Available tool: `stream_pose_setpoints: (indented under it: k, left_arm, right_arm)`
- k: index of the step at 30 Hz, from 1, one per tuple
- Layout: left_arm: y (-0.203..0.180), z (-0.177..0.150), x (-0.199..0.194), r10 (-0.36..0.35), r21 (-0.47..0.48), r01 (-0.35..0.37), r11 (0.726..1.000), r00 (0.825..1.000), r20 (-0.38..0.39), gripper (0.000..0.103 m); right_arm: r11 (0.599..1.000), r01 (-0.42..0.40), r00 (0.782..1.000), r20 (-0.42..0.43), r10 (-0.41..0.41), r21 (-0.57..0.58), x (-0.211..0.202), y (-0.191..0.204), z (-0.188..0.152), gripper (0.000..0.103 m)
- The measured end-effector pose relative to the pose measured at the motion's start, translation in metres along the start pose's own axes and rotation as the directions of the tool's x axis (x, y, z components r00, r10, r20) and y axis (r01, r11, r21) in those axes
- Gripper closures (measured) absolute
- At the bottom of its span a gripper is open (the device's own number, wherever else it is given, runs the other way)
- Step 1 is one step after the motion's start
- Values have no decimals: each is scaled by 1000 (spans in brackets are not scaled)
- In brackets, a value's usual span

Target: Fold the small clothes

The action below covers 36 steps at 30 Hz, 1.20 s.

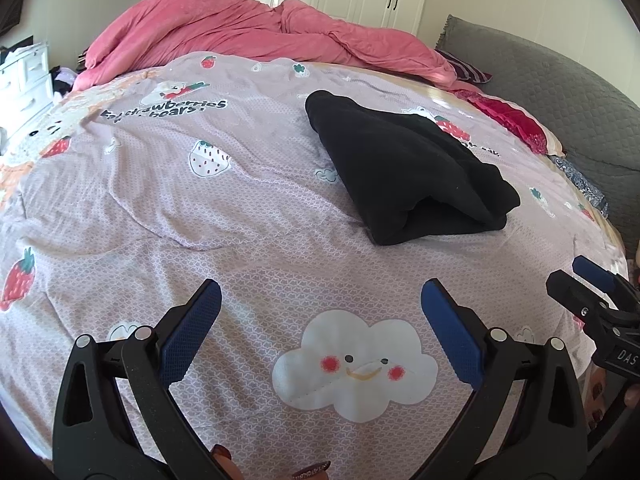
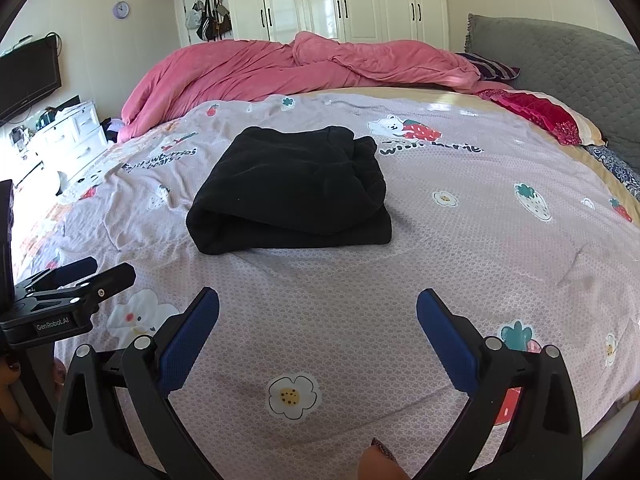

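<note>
Black garment, left wrist view: folded bundle (image 1: 404,172) lies on the bed sheet (image 1: 240,200), right of centre, well ahead of the tongs.
Left tongs: (image 1: 320,308) spread wide, holding nothing, blue pads (image 1: 192,328) above the sheet's cloud print.
Right tongs, left wrist view: (image 1: 592,280) enter at the right edge, mostly cut off; their gap cannot be read here.
Pink duvet: (image 1: 248,36) heaped at the far side of the bed.
Hidden: garment type cannot be told from the folds.
Black garment, right wrist view: bundle (image 2: 292,188) centred on the sheet (image 2: 460,248), ahead of the tongs, not touched.
Right tongs: (image 2: 318,308) spread wide, holding nothing.
Left tongs, right wrist view: (image 2: 80,276) at the left edge, side-on, partly cut off.
Headboard: grey quilted panel (image 2: 560,64) at right, cut by the frame.
</note>
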<state>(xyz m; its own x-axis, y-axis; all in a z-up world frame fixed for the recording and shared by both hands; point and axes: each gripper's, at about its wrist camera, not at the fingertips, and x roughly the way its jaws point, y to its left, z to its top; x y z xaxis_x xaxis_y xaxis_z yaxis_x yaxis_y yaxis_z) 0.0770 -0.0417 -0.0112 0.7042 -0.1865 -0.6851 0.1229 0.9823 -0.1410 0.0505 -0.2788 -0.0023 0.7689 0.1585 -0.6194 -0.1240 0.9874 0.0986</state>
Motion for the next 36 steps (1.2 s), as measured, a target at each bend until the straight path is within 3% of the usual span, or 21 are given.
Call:
stream_pose_setpoints:
  k: [20, 28, 30, 32, 33, 36]
  left_arm:
    - [1, 1, -2, -19, -5, 19, 1000, 1000, 16, 9]
    - [16, 1, -3, -25, -68, 24, 997, 1000, -15, 9]
    - [25, 2, -6, -31, -88, 29, 996, 999, -13, 9]
    - [43, 5, -10, -30, -127, 29, 991, 999, -11, 9]
    - [56, 9, -12, -13, -159, 10, 987, 1000, -17, 9]
    - [117, 22, -20, 47, -282, -58, 958, 998, -43, 9]
  right_arm:
    - [999, 16, 1000, -9, -15, 29, 2, -3, -3, 4]
    - [977, 156, 988, -21, -155, 145, -7, -38, -13, 4]
    - [954, 222, 975, -33, -220, 200, -16, -57, -20, 4]
    - [910, 317, 947, -44, -318, 268, -31, -88, -33, 4]
    - [884, 368, 928, -54, -369, 289, -37, -100, -37, 4]
    - [738, 527, 840, -126, -528, 421, -73, -160, -65, 4]
